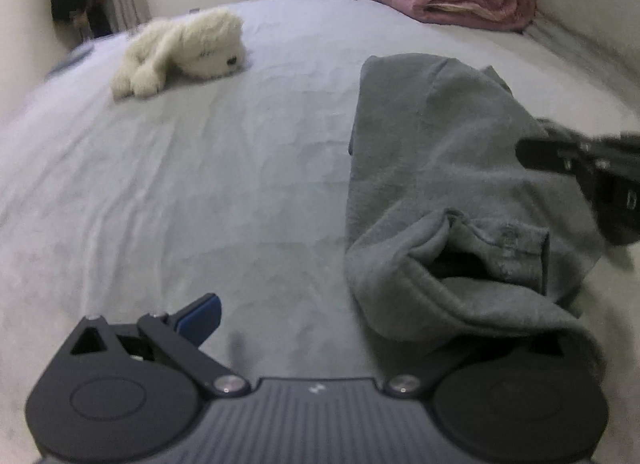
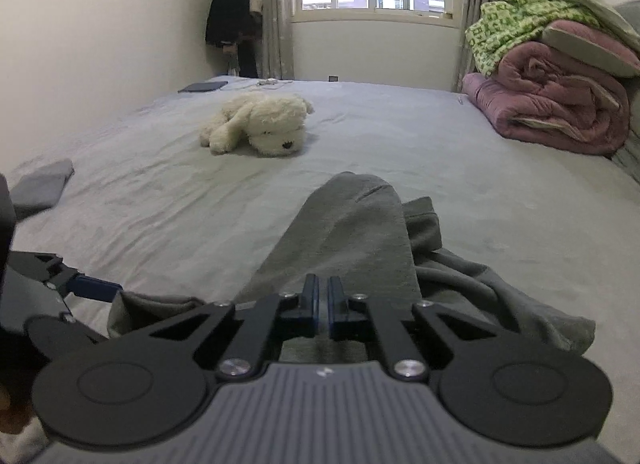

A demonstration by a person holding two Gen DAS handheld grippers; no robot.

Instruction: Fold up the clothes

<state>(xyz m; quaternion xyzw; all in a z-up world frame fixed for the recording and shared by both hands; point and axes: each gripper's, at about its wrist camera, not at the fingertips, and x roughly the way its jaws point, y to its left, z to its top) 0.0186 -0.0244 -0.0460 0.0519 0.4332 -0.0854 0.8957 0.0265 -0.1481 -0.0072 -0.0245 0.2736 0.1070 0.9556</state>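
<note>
Right fingers (image 2: 323, 306) pinched together above grey garment (image 2: 348, 232); left fingers (image 1: 320, 328) spread, one hidden beneath it

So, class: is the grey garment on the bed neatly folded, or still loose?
Still loose. The grey garment lies rumpled on the bed, one sleeve opening gaping, its edges bunched and uneven.

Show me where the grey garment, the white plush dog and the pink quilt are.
grey garment (image 2: 352, 232): right wrist view, on its upper folded panel.
white plush dog (image 2: 276, 136): right wrist view, on its head.
pink quilt (image 2: 560, 104): right wrist view, on the rolled middle of the bundle.
</note>
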